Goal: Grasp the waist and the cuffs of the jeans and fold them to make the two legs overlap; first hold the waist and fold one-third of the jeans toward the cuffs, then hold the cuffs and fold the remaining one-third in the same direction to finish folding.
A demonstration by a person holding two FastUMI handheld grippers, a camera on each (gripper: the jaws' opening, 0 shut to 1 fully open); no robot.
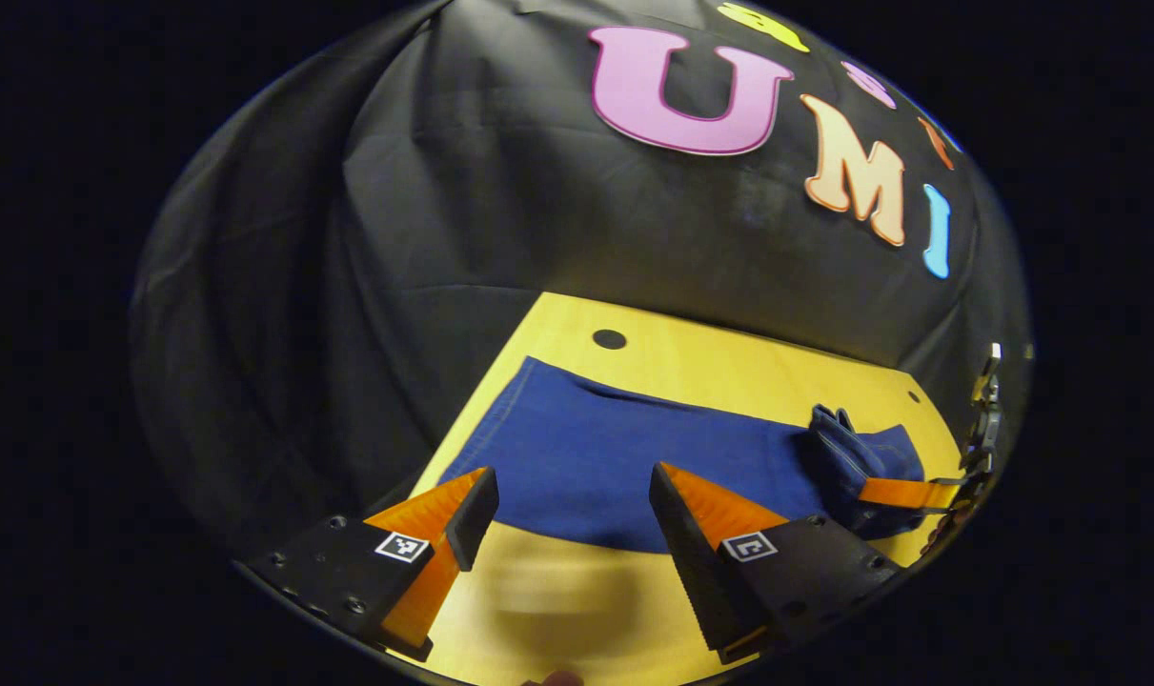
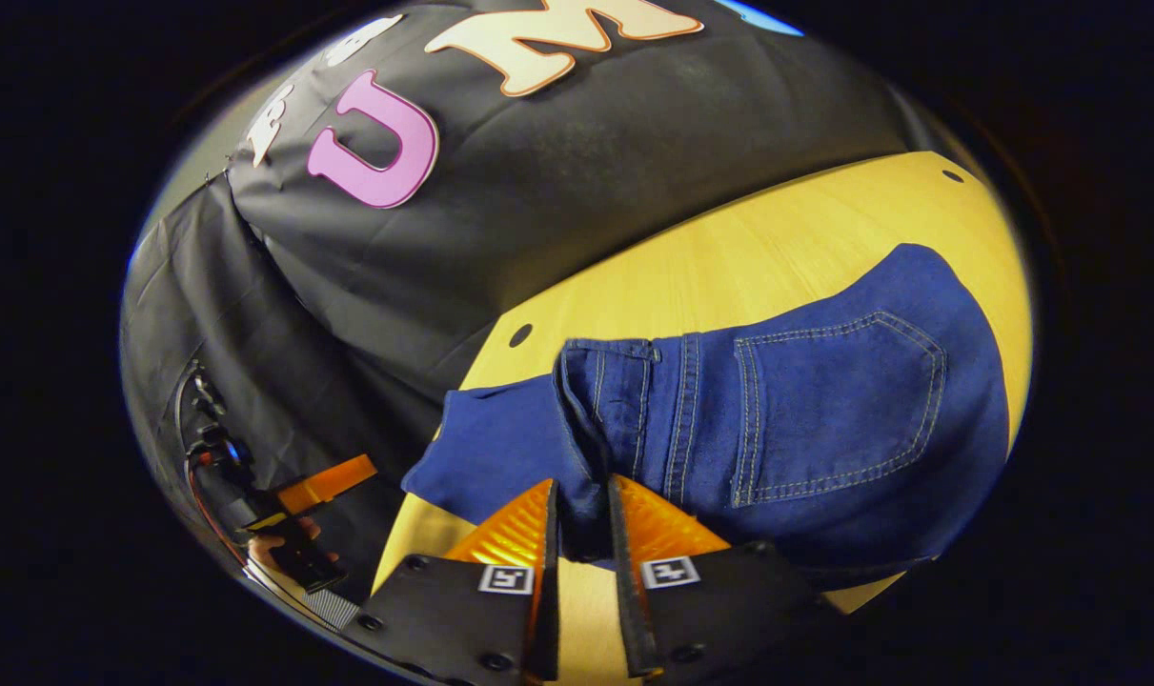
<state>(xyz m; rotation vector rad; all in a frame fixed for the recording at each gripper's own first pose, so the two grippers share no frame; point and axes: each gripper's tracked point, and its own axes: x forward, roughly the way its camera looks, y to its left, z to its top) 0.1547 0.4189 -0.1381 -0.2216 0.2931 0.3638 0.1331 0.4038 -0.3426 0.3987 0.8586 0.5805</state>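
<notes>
Presently: jeans (image 2: 824,410) flat on yellow table (image 2: 748,257), legs overlapped. Right gripper (image 2: 582,514) pinched on waistband edge, thin bite; slip risk on lift. Left gripper (image 1: 567,514) spread wide, empty, above cuff end; uneven fold if unpaired.

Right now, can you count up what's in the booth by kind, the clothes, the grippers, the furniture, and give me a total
Jeans: 1
Grippers: 2, the left gripper open over the table edge, the right gripper shut on the waist end of the jeans
Wooden table: 1
Total: 4
</notes>
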